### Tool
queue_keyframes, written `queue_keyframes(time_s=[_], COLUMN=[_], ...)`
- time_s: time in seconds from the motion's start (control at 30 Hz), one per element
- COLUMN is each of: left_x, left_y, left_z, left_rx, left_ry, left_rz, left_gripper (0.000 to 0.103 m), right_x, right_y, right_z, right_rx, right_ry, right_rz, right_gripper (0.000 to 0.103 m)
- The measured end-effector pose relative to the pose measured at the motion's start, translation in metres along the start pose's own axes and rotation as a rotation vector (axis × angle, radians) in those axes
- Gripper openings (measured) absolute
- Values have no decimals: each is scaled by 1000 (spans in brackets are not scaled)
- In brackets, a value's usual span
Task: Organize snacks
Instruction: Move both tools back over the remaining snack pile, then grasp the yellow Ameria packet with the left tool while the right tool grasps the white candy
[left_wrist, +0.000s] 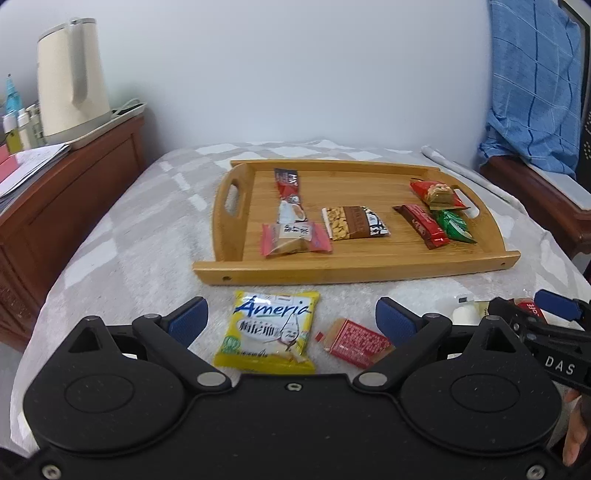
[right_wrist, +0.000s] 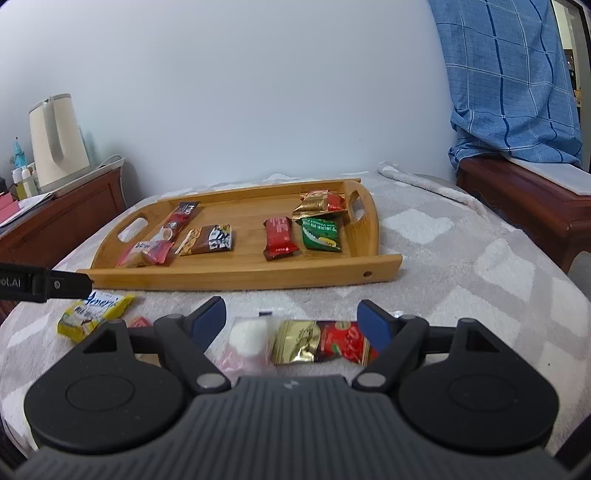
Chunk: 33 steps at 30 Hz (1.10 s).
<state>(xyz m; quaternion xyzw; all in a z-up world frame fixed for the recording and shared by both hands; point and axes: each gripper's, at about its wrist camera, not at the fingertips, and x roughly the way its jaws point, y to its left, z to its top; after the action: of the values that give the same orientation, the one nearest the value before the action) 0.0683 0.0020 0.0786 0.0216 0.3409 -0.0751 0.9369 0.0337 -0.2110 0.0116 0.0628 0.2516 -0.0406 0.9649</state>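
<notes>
A wooden tray (left_wrist: 354, 267) (right_wrist: 243, 278) lies on the bed and holds several wrapped snacks. In front of it, on the blanket, a yellow packet (left_wrist: 267, 330) (right_wrist: 94, 312) and a small red packet (left_wrist: 356, 341) lie between the spread fingers of my left gripper (left_wrist: 291, 317), which is open and touches neither. My right gripper (right_wrist: 293, 321) is open too. A white marshmallow packet (right_wrist: 247, 341) and a gold-and-red packet (right_wrist: 321, 341) lie between its fingers, not pinched. The right gripper also shows at the right edge of the left wrist view (left_wrist: 546, 314).
A cream kettle (left_wrist: 70, 81) stands on a wooden cabinet (left_wrist: 55, 206) at the left. Another wooden piece (right_wrist: 524, 206) with blue checked cloth (right_wrist: 509, 81) stands at the right. A grey-and-white blanket (right_wrist: 461, 280) covers the bed.
</notes>
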Motion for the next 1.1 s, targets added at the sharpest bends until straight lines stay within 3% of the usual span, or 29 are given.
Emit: queue_keyframes(time_s=[0.2,0.4,0.53,0.7,0.9,1.03,1.1], left_x=[9,31,43,53,58,61,61], left_y=[8,15,16,16,12,11,12], left_z=[-6,-12,-17,-21,-24,-25,-25], left_rx=[-39,-71,-80,-73,-55,-60,-75], left_ry=[17,48,63,82,81,89,84], left_rz=[15,34,39,24,18,11,16], left_gripper=[97,93,89,69,65,64,56], right_x=[-1,5,10,16,27,33,33], right_y=[10,18,24,36,43,45,45], right_z=[-7,-11,-15,-19,-22,-24,-24], right_rx=[-44,-61,-87,-136,-168,-169,-173], right_ry=[-15,-5,6,20,51,77,74], right_rz=[-29,-4,5,7,9,1,-8], right_gripper=[88,87,81,69,61,44,42])
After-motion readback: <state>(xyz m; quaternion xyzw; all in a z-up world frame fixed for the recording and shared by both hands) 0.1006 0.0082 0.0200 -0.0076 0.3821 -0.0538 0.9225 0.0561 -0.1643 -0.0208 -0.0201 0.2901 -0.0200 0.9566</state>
